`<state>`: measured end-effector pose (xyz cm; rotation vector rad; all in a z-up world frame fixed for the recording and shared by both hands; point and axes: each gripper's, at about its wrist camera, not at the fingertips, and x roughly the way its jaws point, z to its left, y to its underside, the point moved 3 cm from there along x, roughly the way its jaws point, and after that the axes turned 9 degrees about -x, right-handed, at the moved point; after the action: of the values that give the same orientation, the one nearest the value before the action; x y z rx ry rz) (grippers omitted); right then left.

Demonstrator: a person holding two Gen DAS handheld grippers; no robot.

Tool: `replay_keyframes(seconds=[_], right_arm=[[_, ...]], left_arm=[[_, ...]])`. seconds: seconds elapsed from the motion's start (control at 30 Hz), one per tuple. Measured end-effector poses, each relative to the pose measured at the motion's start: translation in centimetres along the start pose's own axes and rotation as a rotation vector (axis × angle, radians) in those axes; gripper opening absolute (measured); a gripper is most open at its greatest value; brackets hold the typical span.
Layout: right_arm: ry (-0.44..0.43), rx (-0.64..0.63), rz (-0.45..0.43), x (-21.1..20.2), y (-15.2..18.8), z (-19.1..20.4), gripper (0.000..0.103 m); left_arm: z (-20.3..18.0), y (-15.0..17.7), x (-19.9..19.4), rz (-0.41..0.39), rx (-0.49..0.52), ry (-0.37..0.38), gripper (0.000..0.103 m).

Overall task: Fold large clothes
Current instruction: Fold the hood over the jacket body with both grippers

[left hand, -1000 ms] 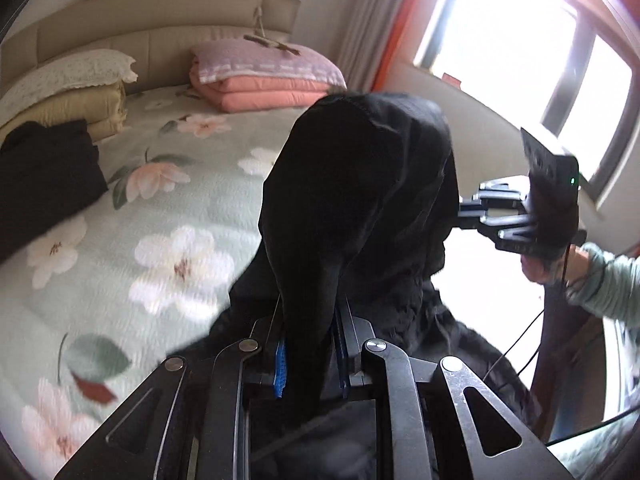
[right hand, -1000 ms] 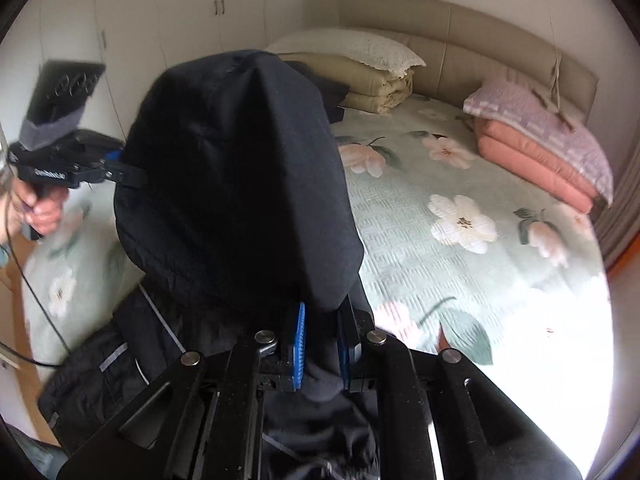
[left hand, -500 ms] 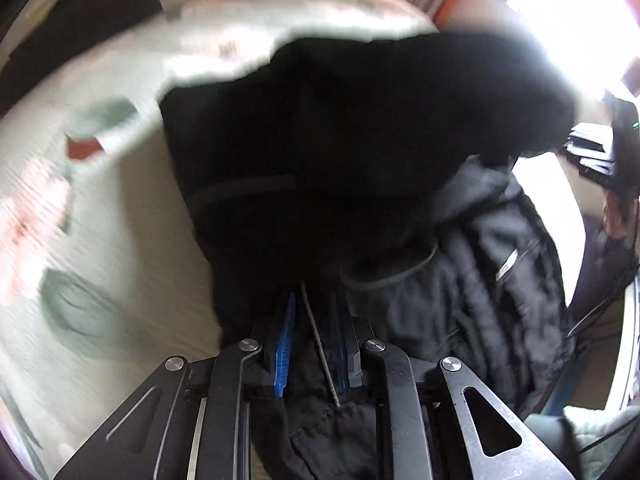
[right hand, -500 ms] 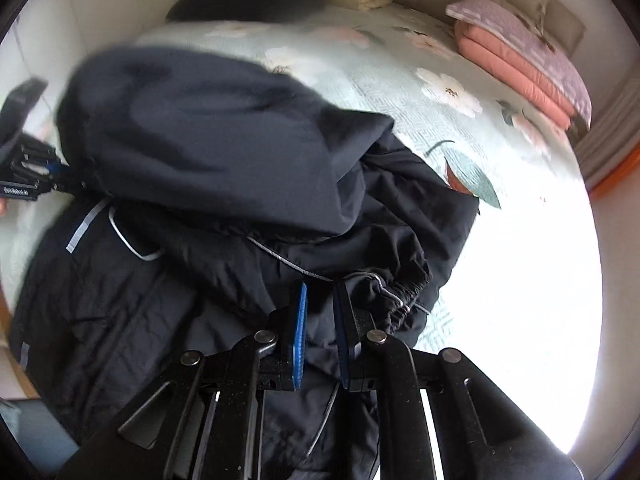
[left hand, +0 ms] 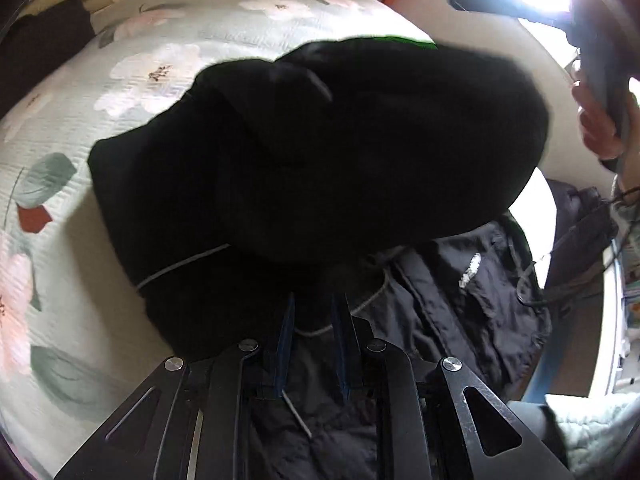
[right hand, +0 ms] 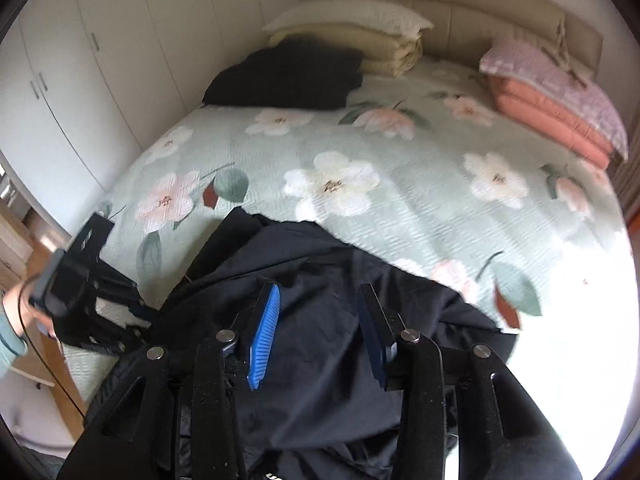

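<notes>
A large black jacket lies bunched at the near edge of the floral bed; it also shows in the right wrist view. My left gripper has its blue-padded fingers close together with a fold of the jacket and a light cord between them. My right gripper is open just above the jacket, its blue pads apart and empty. In the right wrist view the left gripper sits at the jacket's left edge.
The bed's green floral cover spreads beyond the jacket. A folded dark garment and beige bedding lie at the head, pink folded quilts at right. White wardrobes stand left. A bright window is on the right.
The jacket's raised part has come down onto the bed. My right gripper has let go of the cloth and opened. My left gripper still pinches the fabric.
</notes>
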<state>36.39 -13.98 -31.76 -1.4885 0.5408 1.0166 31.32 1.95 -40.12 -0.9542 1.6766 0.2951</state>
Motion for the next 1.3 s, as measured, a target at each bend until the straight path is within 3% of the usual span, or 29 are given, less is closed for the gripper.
replay_keyframes(seconds=[0.13,0.2,0.3,0.43,0.5,0.53,0.6,0.73,0.9,0.97,1.03,1.1,1.17,1.23,1.3], right_arm=[[-0.121,0.069,0.095,2.2,1.4,0.8,0.044],[-0.148,0.088,0.141,3.2,3.3,1.9,0.051],[-0.199,0.123,0.212,6.0,7.1,3.8,0.053],[-0.096,0.093,0.367,13.3,13.5,6.7,0.054],[-0.071,0.089,0.322,13.4,14.1,7.4,0.058],[-0.07,0.09,0.31,12.8,14.0,7.5,0.059],[-0.086,0.102,0.301,11.0,13.8,7.3,0.057],[-0.084,0.134,0.253,5.5,12.4,5.7,0.057],[-0.021,0.202,0.108,1.4,8.0,2.0,0.06],[0.0,0.237,0.085,2.4,6.5,0.9,0.063],[0.038,0.254,0.134,5.8,5.9,0.2,0.066],[0.071,0.24,0.228,10.1,7.0,-0.3,0.065],[0.057,0.25,0.301,13.5,10.0,-0.7,0.062],[0.019,0.289,0.253,13.9,12.2,-1.0,0.062],[0.032,0.277,0.231,13.3,12.7,-0.7,0.061]], left_arm=[[1.3,-3.5,2.3,-0.078,-0.06,0.069,0.019],[2.3,-5.9,1.8,-0.178,-0.068,0.045,0.019],[4.7,-6.1,0.9,-0.18,-0.111,0.002,0.019],[8.7,-3.2,-1.4,-0.176,-0.218,-0.135,0.019],[9.4,-2.7,-3.4,-0.209,-0.247,-0.19,0.019],[9.0,-2.9,-4.1,-0.229,-0.252,-0.179,0.019],[6.9,-4.2,-5.5,-0.27,-0.242,-0.112,0.019],[1.0,-7.7,-5.4,-0.302,-0.129,-0.023,0.023],[-2.0,-11.1,-2.2,-0.258,-0.054,0.079,0.023],[-2.4,-10.2,0.2,-0.216,-0.043,0.032,0.023],[-0.9,-8.5,2.6,-0.149,-0.072,-0.048,0.023],[0.9,-5.9,4.3,-0.122,-0.123,-0.07,0.023],[3.3,-3.1,5.4,-0.136,-0.218,0.012,0.022],[4.2,-1.5,6.2,-0.166,-0.273,0.088,0.022],[4.6,-0.9,6.0,-0.192,-0.317,0.121,0.021]])
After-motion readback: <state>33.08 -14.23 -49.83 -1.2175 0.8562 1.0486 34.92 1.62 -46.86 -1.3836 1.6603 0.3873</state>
